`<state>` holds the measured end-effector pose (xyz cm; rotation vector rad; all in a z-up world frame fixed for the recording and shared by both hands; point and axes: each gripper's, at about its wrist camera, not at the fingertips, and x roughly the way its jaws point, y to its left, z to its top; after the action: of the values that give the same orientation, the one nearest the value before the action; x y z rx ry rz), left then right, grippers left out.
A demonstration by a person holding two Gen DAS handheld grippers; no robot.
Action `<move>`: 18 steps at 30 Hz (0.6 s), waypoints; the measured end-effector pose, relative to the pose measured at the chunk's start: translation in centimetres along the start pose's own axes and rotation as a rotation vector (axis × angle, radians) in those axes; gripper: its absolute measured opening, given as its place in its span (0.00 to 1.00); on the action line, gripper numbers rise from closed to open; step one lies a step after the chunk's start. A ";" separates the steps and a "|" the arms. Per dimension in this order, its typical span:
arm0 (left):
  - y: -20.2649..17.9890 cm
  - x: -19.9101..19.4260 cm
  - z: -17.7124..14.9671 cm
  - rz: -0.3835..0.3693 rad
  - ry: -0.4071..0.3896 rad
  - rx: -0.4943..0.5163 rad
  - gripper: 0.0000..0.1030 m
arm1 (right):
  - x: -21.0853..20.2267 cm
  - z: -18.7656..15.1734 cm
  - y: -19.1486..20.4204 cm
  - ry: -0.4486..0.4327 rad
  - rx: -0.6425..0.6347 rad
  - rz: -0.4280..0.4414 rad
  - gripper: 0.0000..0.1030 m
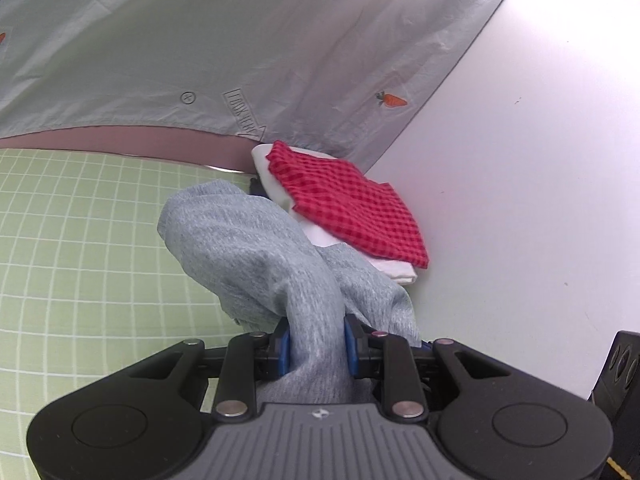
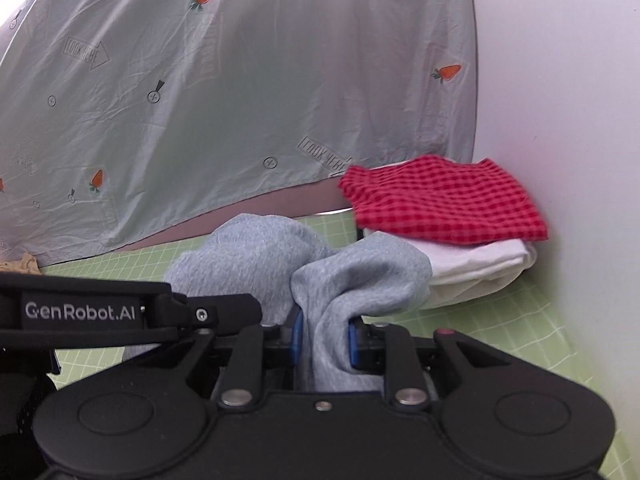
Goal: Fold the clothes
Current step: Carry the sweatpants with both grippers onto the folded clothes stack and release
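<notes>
Garment (image 1: 256, 248): grey knit, we hold it bunched.
Left gripper (image 1: 316, 346): pinching garment.
Right gripper (image 2: 323, 340): pinching garment.
Stack (image 2: 444, 204): red check on white, ahead-right.

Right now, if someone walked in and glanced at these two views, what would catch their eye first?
Probably the red checked cloth, folded on top of a white folded garment against the wall at the right. Next, the grey knit garment bunched in the foreground over the green grid mat, pinched by both the left tool and the right tool. Behind hangs a pale sheet printed with small carrots.
</notes>
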<state>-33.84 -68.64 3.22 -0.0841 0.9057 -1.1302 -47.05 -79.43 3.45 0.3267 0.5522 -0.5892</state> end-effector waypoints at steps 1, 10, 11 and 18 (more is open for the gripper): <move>-1.4 1.0 0.6 -0.018 -0.011 0.004 0.26 | -0.1 0.9 -1.4 -0.020 -0.014 -0.016 0.22; -10.3 9.1 9.1 -0.133 -0.194 0.104 0.27 | 2.6 11.7 -10.5 -0.226 -0.166 -0.087 0.21; -10.7 10.2 10.3 -0.135 -0.221 0.121 0.27 | 3.7 12.8 -10.9 -0.247 -0.178 -0.087 0.21; -6.6 20.1 13.1 0.196 -0.194 0.062 0.37 | 16.4 13.7 -16.1 -0.156 -0.116 -0.150 0.36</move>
<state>-27.64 -92.73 3.33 -0.0524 0.6900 -0.9492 -39.97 -105.25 2.90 0.1284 0.4603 -0.7173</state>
